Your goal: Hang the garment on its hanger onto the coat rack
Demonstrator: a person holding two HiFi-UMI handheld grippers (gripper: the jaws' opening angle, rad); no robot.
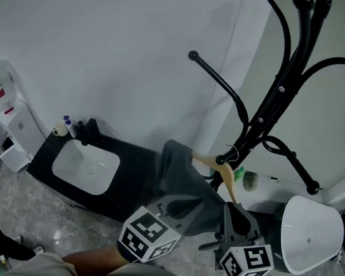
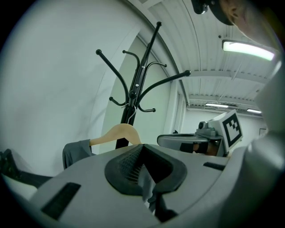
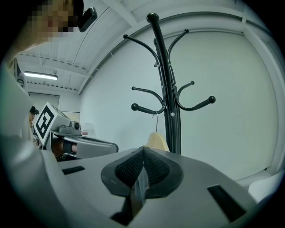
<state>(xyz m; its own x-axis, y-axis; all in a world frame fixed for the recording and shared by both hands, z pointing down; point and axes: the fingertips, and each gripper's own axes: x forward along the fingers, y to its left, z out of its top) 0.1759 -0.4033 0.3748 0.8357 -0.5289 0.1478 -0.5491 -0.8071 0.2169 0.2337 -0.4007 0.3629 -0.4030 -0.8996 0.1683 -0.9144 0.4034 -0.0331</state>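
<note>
A black coat rack stands by the white wall. A wooden hanger carries a grey garment, and its wire hook sits over a low arm of the rack. My left gripper is shut on a fold of the garment's lower cloth. My right gripper is shut on grey cloth under the hanger's near end. The left gripper view has the rack, the hanger and pinched cloth in my gripper. The right gripper view has the hanger below a rack arm, with cloth in my gripper.
A black case holding a white tray lies on the floor to the left of the rack. A white rounded bin stands to the right. White boxes and small bottles sit at far left.
</note>
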